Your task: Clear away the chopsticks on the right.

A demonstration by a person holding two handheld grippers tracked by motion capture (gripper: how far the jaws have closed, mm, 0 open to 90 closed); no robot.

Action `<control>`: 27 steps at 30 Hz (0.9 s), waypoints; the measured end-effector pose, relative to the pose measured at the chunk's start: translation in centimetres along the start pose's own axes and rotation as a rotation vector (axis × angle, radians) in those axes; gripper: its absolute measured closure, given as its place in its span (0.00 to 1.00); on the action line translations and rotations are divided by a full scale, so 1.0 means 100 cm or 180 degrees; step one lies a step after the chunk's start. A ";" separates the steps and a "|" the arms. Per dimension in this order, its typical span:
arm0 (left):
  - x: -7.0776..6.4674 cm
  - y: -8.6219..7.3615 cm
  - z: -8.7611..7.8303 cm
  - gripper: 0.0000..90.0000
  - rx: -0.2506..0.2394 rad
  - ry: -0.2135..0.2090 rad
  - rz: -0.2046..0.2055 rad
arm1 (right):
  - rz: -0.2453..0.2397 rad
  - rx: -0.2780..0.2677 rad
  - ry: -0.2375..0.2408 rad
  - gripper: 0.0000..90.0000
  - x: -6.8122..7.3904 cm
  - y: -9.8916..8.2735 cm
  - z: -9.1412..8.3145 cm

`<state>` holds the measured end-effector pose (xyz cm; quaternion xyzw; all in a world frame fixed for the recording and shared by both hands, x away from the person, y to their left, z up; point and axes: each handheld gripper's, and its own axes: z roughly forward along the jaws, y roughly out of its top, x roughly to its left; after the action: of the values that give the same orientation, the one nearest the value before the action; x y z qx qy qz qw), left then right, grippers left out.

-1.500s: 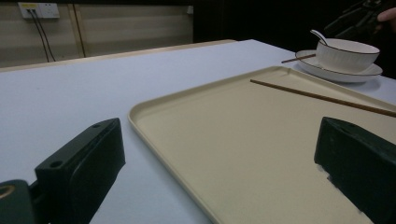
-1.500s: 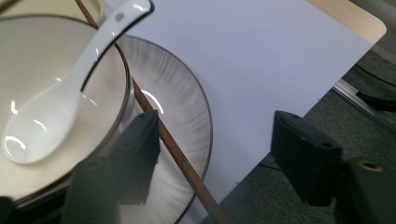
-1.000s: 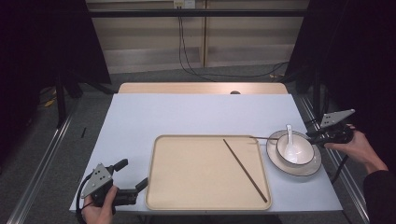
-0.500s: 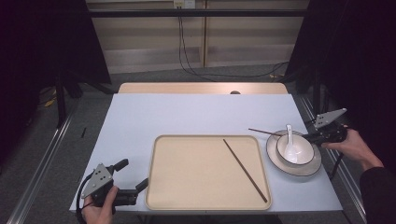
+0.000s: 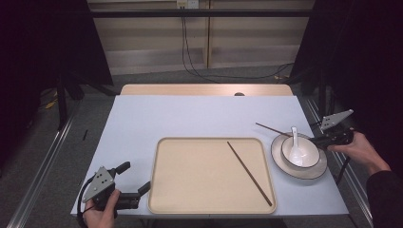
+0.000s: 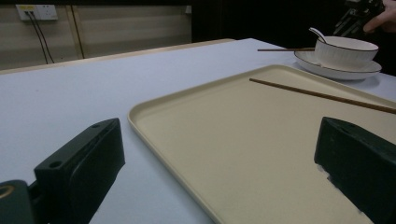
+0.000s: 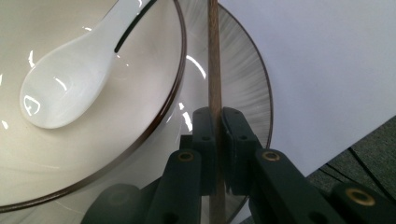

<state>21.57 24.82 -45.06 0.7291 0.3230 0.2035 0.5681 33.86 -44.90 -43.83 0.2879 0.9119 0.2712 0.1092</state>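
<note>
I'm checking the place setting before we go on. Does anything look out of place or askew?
The two chopsticks are split up: one chopstick lies diagonally on the tray, the other chopstick is clamped in the right gripper over the plate. The spoon rests in the bowl. No spill or damage.

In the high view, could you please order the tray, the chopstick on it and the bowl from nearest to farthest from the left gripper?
1. Tray: just right of the left gripper, its near-left corner beside the jaws.
2. Chopstick: on the tray's right half.
3. Bowl: on its plate, beyond the tray's right edge.
</note>
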 end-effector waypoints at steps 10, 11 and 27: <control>0.000 0.000 0.000 0.02 -0.0013 0.0010 -0.0002 | 0.0356 -0.0143 -0.0144 0.94 -0.002 0.001 -0.013; 0.000 0.000 0.000 0.02 -0.0012 0.0012 0.0004 | 0.0399 -0.0169 -0.0117 0.94 -0.003 0.001 -0.014; 0.000 0.000 -0.001 0.02 -0.0015 0.0022 -0.0003 | 0.0774 -0.0438 -0.0381 0.94 -0.001 0.010 -0.028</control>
<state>21.48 24.90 -45.02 0.7269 0.3248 0.2064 0.5688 33.41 -45.44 -40.95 0.4037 0.8414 0.3267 0.1493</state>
